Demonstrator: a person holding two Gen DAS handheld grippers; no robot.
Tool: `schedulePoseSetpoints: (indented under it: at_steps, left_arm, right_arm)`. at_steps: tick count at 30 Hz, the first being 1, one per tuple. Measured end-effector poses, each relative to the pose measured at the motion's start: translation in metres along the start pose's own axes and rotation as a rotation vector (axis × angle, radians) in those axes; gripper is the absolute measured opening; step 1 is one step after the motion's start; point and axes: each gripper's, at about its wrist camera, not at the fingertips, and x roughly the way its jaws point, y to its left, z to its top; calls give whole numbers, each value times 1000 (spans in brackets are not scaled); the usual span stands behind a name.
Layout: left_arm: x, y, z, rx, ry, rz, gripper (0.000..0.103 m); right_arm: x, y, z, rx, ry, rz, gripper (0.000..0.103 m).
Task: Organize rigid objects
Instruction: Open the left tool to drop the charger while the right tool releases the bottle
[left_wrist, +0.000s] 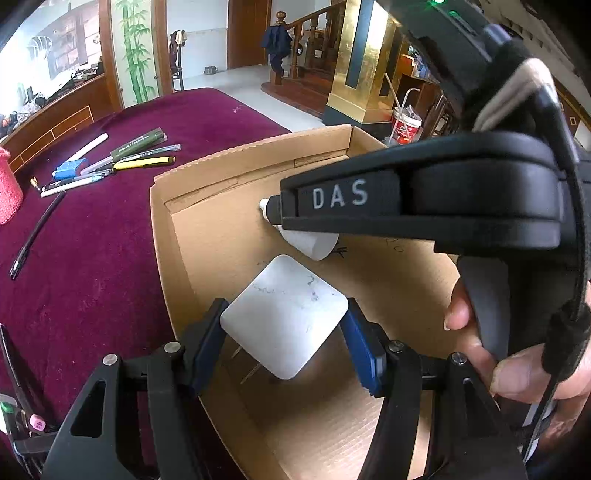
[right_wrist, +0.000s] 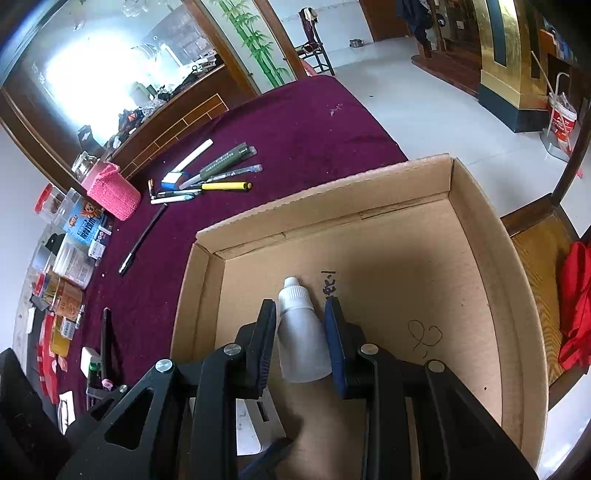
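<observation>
Bright daylight; window glare; fisheye-bent edges; sharp focus.

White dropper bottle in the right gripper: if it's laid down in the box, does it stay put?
The dropper bottle looks round-bodied, so on its side it may roll across the flat cardboard box floor. Small and plastic, probably light. Upright, its narrow base could tip.

1. A dark red velvet cloth covers the tabletop (right_wrist: 295, 122).
2. A pink knitted holder (right_wrist: 114, 192) stands upright on the cloth near its left edge, with a clutter of small packets and clear boxes (right_wrist: 70, 258) just beside it.
3. A green bamboo painting (left_wrist: 135, 48) sits between wooden frames on the far wall.
4. A dark garment (left_wrist: 276, 40) hangs over the newel post of a wooden staircase (left_wrist: 314, 26).
5. A gold pillar (left_wrist: 364, 70) rises from the pale floor, and a red and white bucket (left_wrist: 406, 123) stands near its base.
6. A small metal bowl (left_wrist: 210, 69) lies on the floor by the door.
7. A red cloth (right_wrist: 576, 306) lies on a wooden chair seat (right_wrist: 535, 258).
</observation>
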Motion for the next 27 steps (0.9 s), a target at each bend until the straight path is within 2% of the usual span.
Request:
schedulePoseSetpoints:
  at_steps: [14, 27]
  left_arm:
    - [-1, 5, 3, -48, 20, -42, 61]
    - [-31, 1, 1, -47, -2, -3, 61]
  right_arm:
    - [-16, -1, 0, 19, -51, 11, 24]
    - [-28, -2, -3, 27, -96, 6, 24]
